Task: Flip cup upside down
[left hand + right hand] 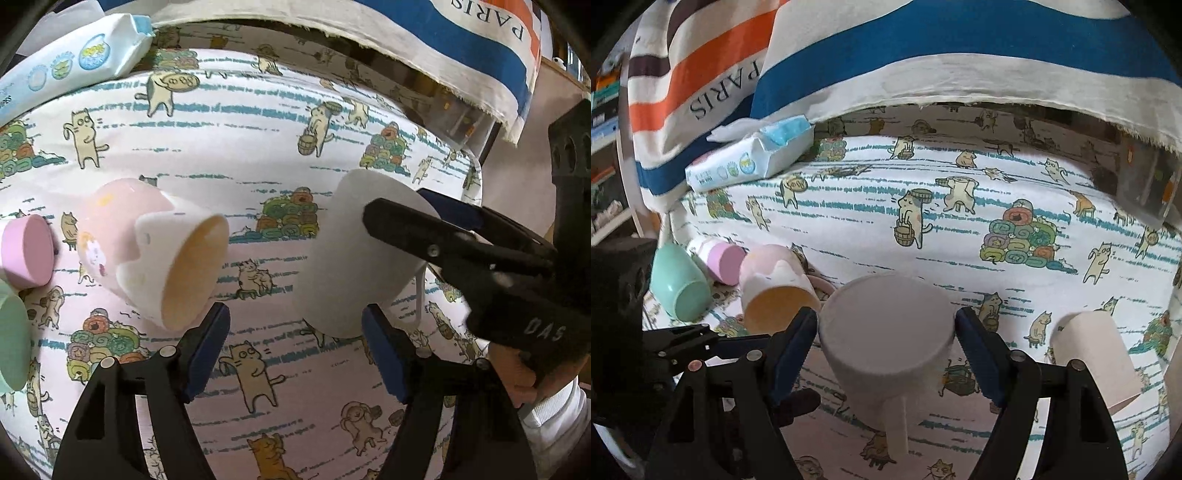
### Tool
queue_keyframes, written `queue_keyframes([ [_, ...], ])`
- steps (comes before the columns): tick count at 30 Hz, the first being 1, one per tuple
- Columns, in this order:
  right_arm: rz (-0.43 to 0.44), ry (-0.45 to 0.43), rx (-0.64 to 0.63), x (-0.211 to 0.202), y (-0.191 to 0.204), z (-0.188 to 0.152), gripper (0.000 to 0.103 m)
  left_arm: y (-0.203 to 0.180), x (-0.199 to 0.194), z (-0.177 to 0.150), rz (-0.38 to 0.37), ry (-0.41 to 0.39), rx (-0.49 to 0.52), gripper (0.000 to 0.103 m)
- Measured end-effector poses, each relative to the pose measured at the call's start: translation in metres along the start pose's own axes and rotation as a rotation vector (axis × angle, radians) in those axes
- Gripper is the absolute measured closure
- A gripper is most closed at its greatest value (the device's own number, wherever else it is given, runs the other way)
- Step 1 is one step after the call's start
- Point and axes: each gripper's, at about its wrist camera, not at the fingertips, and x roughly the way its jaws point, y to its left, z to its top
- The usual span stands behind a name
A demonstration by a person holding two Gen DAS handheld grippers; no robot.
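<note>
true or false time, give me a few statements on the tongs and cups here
1. The right tongs grip the white cup. True.
2. The left tongs hold the pink cat cup. False: they are open and empty; that cup lies on its side on the cloth.
3. The green cup stands upright. False: it lies on its side.
4. The wipes pack lies against the striped cloth. True.

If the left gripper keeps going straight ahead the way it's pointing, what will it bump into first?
Probably nothing at once: between the open fingers of the left gripper lies only the cat-print cloth. The pink-and-white cup sits just left of that line, the white cup just right. Depth is hard to judge.
</note>
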Motion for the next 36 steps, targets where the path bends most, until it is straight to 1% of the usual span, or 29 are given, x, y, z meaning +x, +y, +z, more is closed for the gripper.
queue_keyframes([
  [6,0.014,-0.046,0.030,-0.019,-0.009,0.002,0.017,-0.001,-0.014,-0.001,0.030,-0.062,0.025,0.031],
  [8,0.012,-0.066,0.042,-0.027,-0.014,0.001,0.017,-0.004,-0.025,0.000,0.043,-0.113,0.039,0.031],
  [10,-0.011,-0.106,0.043,-0.042,-0.019,0.000,0.014,-0.007,-0.040,0.002,0.057,-0.175,0.051,0.030],
  [12,-0.037,-0.139,0.037,-0.055,-0.023,-0.001,0.013,-0.010,-0.058,0.002,0.075,-0.246,0.064,0.027],
  [14,-0.068,-0.186,0.035,-0.070,-0.026,-0.001,0.007,-0.013,-0.076,0.002,0.106,-0.319,0.079,0.017],
  [15,-0.078,-0.207,0.037,-0.076,-0.028,-0.001,0.000,-0.015,-0.083,0.001,0.119,-0.353,0.084,0.014],
  [17,-0.111,-0.263,0.044,-0.091,-0.030,-0.003,0.000,-0.020,-0.099,0.000,0.141,-0.425,0.094,0.002],
  [19,-0.133,-0.300,0.041,-0.101,-0.030,-0.005,0.000,-0.024,-0.113,-0.002,0.155,-0.484,0.098,0.001],
  [23,-0.145,-0.363,0.048,-0.117,-0.030,-0.016,0.000,-0.028,-0.128,-0.004,0.168,-0.555,0.093,0.001],
  [25,-0.148,-0.364,0.045,-0.116,-0.030,-0.022,0.000,-0.028,-0.130,-0.008,0.176,-0.586,0.085,0.001],
  [27,-0.161,-0.348,0.035,-0.112,-0.030,-0.031,0.000,-0.026,-0.130,-0.012,0.184,-0.601,0.075,0.001],
  [32,-0.176,-0.313,0.052,-0.098,-0.035,-0.050,0.000,-0.019,-0.116,-0.025,0.186,-0.581,0.043,0.001],
  [36,-0.193,-0.312,0.073,-0.091,-0.041,-0.058,0.000,-0.020,-0.103,-0.033,0.219,-0.570,0.053,0.001],
])
